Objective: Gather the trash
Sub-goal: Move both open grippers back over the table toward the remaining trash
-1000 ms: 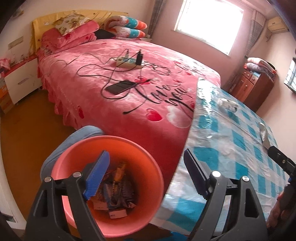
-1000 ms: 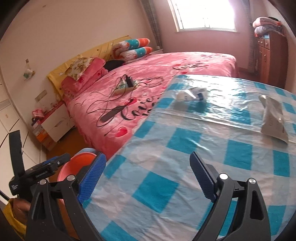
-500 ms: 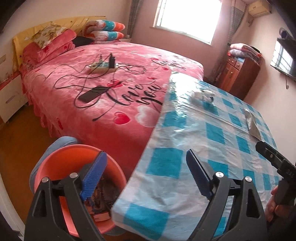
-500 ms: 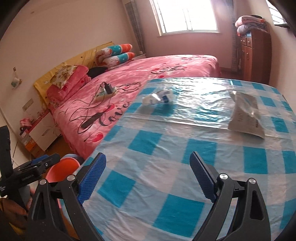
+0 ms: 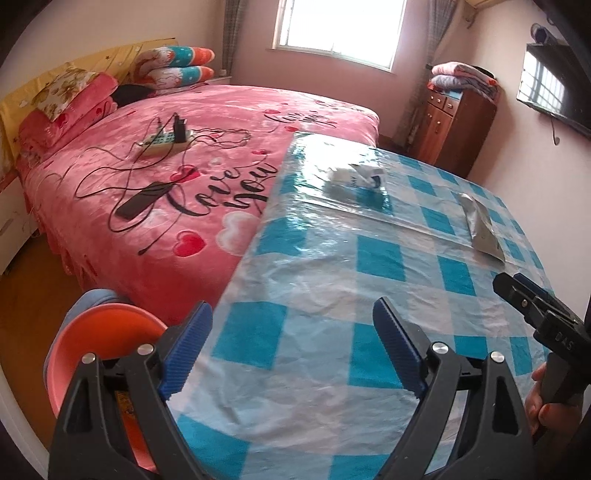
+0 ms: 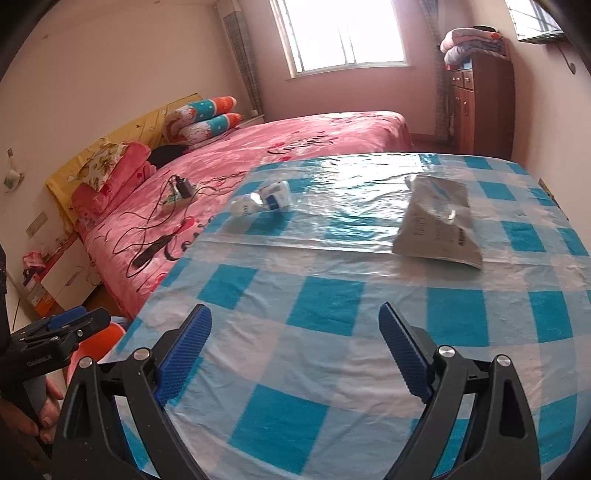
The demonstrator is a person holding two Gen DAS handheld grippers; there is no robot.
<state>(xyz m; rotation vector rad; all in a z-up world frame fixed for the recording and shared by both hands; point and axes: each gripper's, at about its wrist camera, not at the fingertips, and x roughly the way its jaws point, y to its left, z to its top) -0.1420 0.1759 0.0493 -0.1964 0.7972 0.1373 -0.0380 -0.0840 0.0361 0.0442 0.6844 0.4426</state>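
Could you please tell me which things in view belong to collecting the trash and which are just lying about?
Belong to the job:
- crumpled wrapper
- silver pouch
- orange bin
- left hand-held gripper, open
- right hand-held gripper, open

Just lying about:
- power strip
- phone
- pillows
- folded blankets
- cabinet

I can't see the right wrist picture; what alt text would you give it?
An open, empty hand-held gripper points across a table under a blue-and-white checked cloth, where a crumpled white wrapper and a flat silver packet lie apart. A pink bed stands beyond, under a bright window.
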